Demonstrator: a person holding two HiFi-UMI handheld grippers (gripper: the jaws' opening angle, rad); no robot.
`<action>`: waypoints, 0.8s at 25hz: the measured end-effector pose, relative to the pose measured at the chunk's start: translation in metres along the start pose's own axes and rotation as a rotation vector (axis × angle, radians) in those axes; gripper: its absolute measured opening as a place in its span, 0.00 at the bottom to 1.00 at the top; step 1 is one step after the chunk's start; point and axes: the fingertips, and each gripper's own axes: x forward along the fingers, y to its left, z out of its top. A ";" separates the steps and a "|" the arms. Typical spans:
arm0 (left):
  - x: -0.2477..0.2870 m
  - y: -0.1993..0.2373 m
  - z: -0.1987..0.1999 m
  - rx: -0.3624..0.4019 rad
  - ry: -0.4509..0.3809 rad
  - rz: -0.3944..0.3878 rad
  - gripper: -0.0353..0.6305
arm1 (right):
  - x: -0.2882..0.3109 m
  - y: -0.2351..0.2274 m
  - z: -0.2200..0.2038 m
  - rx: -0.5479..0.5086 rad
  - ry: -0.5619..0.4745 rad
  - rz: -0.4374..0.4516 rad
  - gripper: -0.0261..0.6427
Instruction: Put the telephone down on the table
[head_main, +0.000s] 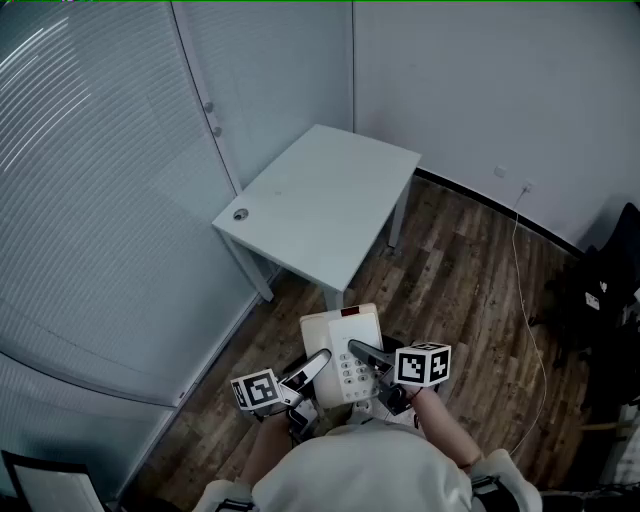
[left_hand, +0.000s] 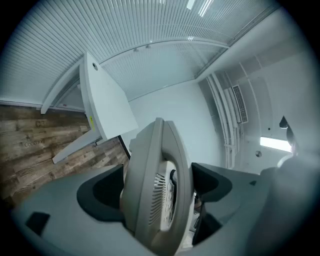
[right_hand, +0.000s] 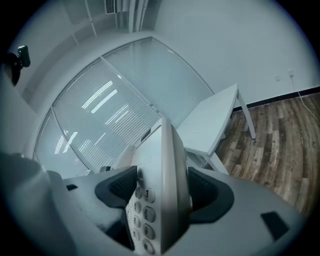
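Observation:
A white desk telephone (head_main: 343, 350) with a grey keypad is held in the air close to the person's body, short of the white table (head_main: 320, 205). My left gripper (head_main: 312, 368) is shut on its left edge and my right gripper (head_main: 368, 357) on its right edge. In the left gripper view the telephone (left_hand: 157, 185) stands edge-on between the dark pads (left_hand: 102, 192), with the table (left_hand: 107, 102) beyond it. The right gripper view shows the telephone's (right_hand: 162, 185) number keys between the pads (right_hand: 207, 192) and the table (right_hand: 212, 125) ahead. The table top is bare.
A glass partition with blinds (head_main: 90, 200) runs along the table's left side. The floor (head_main: 470, 290) is dark wood. A white cable (head_main: 522, 260) trails over it at the right, near dark furniture (head_main: 605, 300). The table has a round cable hole (head_main: 240, 214) at its left corner.

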 end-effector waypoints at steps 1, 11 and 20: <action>-0.007 0.000 0.000 0.005 -0.002 0.002 0.66 | 0.001 0.006 -0.003 -0.002 -0.002 0.003 0.52; -0.048 -0.001 -0.014 -0.004 0.011 -0.007 0.66 | 0.002 0.034 -0.040 0.007 -0.013 0.004 0.52; -0.073 -0.001 -0.015 0.018 0.011 0.004 0.66 | 0.006 0.053 -0.054 0.005 -0.019 0.009 0.52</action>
